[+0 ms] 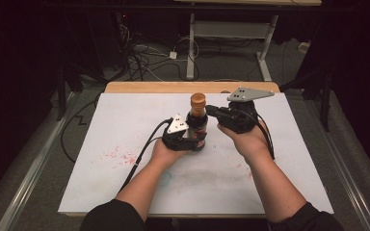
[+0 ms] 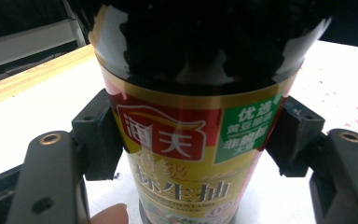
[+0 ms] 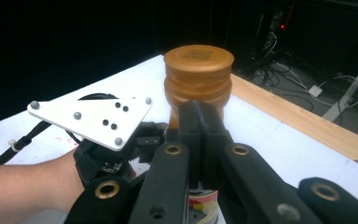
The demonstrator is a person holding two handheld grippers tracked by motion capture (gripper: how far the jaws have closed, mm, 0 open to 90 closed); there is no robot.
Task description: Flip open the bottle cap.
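Two grippers | left gripper [image 1: 189, 137] clamps bottle [image 1: 197, 122]; right gripper [image 3: 199, 122] jaws closed, empty

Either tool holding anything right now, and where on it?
Left tool clamps the soy sauce bottle across its labelled body. Right tool is shut empty, near the cap.

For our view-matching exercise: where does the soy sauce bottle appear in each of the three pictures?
High view: soy sauce bottle at table centre, upright.
Left gripper view: bottle's label fills the middle, pads pressing both sides.
Right gripper view: its brown cap upper centre.
Shared landmark: the white table.
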